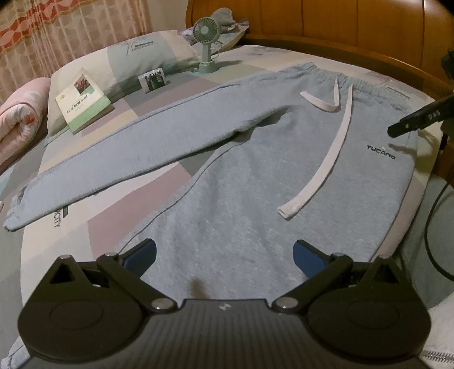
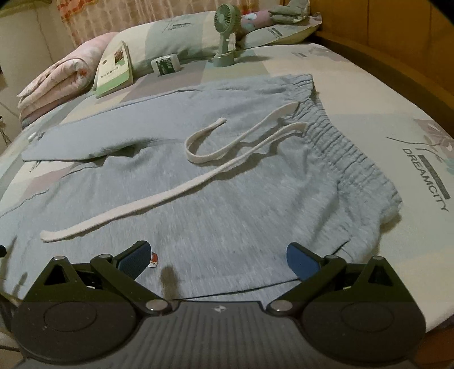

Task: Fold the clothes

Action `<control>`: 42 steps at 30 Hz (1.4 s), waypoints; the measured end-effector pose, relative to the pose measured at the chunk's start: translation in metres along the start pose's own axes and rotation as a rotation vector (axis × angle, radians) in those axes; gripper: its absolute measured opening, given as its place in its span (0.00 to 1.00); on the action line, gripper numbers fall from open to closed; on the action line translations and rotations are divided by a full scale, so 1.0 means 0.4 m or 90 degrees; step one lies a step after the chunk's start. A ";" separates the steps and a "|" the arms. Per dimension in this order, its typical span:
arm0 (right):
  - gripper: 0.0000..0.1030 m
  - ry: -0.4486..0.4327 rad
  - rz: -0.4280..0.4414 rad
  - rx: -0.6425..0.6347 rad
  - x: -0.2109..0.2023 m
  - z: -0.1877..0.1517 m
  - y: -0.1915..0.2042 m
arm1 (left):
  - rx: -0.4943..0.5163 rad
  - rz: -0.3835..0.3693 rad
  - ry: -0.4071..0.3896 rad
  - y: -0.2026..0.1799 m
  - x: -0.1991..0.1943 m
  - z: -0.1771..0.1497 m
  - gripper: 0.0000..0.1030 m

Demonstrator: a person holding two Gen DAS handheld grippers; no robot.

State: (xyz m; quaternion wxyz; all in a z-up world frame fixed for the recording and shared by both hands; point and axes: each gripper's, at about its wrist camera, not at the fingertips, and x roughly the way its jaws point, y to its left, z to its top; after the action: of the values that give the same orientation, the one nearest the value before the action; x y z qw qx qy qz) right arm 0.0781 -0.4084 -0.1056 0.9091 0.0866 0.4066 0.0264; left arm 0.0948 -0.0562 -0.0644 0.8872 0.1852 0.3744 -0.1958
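Note:
Light grey-blue sweatpants (image 1: pixel 241 181) (image 2: pixel 198 198) lie spread flat on the bed, waistband (image 2: pixel 340 147) toward the headboard side, legs apart. A white drawstring (image 1: pixel 326 159) (image 2: pixel 159 198) trails across the front. My left gripper (image 1: pixel 224 255) hovers open over the near leg, blue pads wide apart, holding nothing. My right gripper (image 2: pixel 218 258) is open above the hip area near the waistband, nothing between its fingers. In the left wrist view the right gripper's black finger (image 1: pixel 417 119) shows at the right edge beside the small logo (image 1: pixel 380 151).
A green desk fan (image 1: pixel 208 37) (image 2: pixel 227 31), a book (image 1: pixel 83 102) (image 2: pixel 115 71), a small photo (image 1: pixel 154 79), pillows (image 1: pixel 127 59) and a rolled pink quilt (image 1: pixel 20 113) (image 2: pixel 56 82) sit at the bed's far side. A wooden headboard (image 1: pixel 340 25) runs behind. A black cable (image 1: pixel 434 221) hangs at right.

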 end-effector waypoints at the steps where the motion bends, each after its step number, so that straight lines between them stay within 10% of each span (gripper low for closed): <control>1: 1.00 -0.005 -0.015 -0.007 -0.002 0.014 0.003 | -0.003 0.002 0.001 0.000 0.005 0.004 0.99; 21: 0.99 -0.037 -0.008 0.030 0.108 0.210 -0.139 | 0.014 -0.016 0.007 -0.048 0.089 0.087 0.99; 34: 0.15 -0.005 -0.068 0.002 0.234 0.356 -0.232 | 0.017 -0.019 0.012 -0.047 0.111 0.099 0.99; 42: 0.20 -0.003 -0.078 0.046 0.238 0.345 -0.273 | 0.018 -0.035 0.010 -0.051 0.120 0.094 0.99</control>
State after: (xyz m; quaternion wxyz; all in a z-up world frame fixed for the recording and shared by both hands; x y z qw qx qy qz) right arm 0.2420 -0.5234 -0.1049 0.9064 0.0945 0.4094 -0.0439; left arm 0.1378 -0.1015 -0.0790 0.8758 0.1890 0.3835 -0.2239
